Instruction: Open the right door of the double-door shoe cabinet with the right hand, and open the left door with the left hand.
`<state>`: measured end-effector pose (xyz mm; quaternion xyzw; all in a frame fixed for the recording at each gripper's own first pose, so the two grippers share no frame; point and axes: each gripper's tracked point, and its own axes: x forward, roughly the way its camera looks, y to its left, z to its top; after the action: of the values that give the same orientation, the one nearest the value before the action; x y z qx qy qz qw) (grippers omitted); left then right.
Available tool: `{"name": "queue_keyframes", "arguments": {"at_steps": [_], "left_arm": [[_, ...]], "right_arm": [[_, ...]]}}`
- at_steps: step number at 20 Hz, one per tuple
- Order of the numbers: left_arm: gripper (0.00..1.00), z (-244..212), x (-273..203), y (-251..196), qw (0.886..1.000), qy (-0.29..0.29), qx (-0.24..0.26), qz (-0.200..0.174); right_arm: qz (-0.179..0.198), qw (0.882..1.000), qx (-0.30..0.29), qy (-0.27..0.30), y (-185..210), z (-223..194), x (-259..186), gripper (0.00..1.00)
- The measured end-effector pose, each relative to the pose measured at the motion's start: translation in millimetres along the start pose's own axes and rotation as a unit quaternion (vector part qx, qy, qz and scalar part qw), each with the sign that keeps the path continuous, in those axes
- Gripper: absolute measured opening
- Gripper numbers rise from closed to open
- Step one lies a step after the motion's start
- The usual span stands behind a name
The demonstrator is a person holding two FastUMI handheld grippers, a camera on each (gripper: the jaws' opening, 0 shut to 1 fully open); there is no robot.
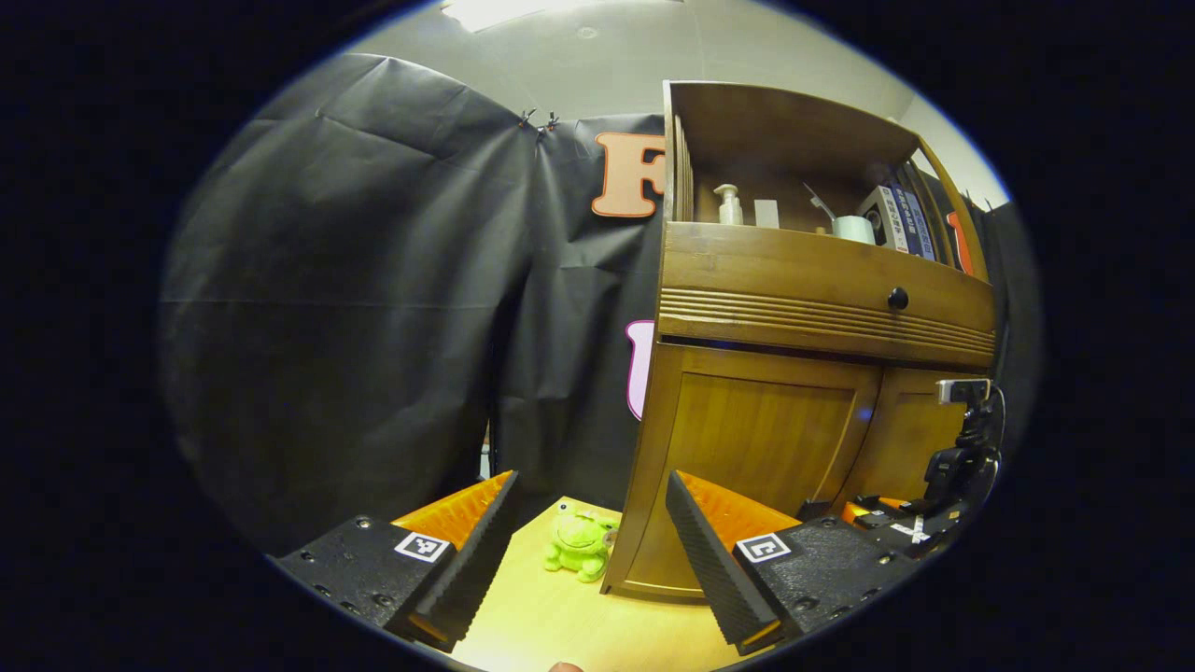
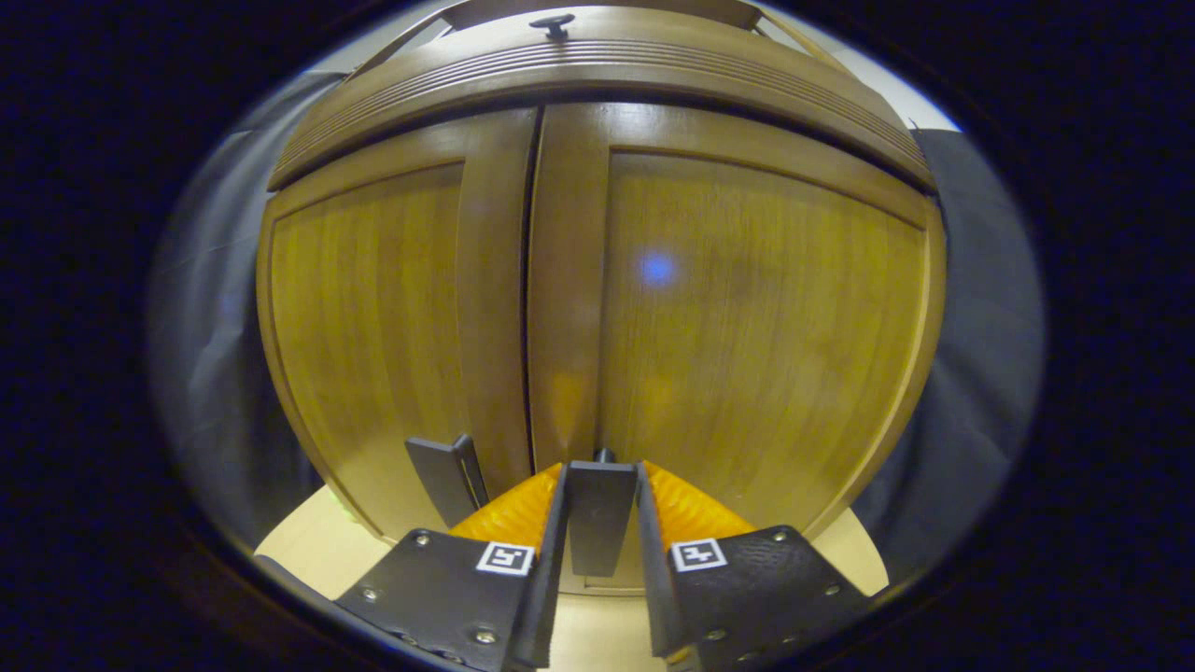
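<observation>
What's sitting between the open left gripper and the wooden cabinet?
In the left gripper view, a green frog toy sits on the table between the left gripper and the cabinet, near its corner.

Toy frog (image 1: 581, 543) beside cabinet (image 1: 747, 448)

Looked like varnished, faintly glossy brown wood on the double-door shoe cabinet (image 2: 747, 308), with matt dark flat handles (image 2: 600, 513). Seemed plush on the green frog toy (image 1: 581, 543), smooth on the pale wooden tabletop (image 1: 560, 616).
</observation>
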<state>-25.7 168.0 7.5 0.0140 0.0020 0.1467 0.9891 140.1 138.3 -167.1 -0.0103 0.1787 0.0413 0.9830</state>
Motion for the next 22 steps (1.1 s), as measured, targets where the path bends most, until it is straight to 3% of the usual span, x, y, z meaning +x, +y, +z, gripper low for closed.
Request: {"name": "queue_keyframes", "arguments": {"at_steps": [1, 5, 22], "left_arm": [[0.92, 1, -1, 1, 1.0, 0.0, -0.002, 0.002], [0.92, 1, -4, -6, 1.0, 0.0, -0.008, -0.002], [0.92, -8, -31, -78, 0.997, 0.013, -0.021, -0.074]], "right_arm": [[0.0, 1.0, 0.012, -0.012, 2, 3, -4, 0.31], [0.005, 1.0, 0.017, -0.011, 0, 1, -8, 0.27], [0.039, 0.999, 0.025, -0.005, -7, 11, -17, 0.27]]}}
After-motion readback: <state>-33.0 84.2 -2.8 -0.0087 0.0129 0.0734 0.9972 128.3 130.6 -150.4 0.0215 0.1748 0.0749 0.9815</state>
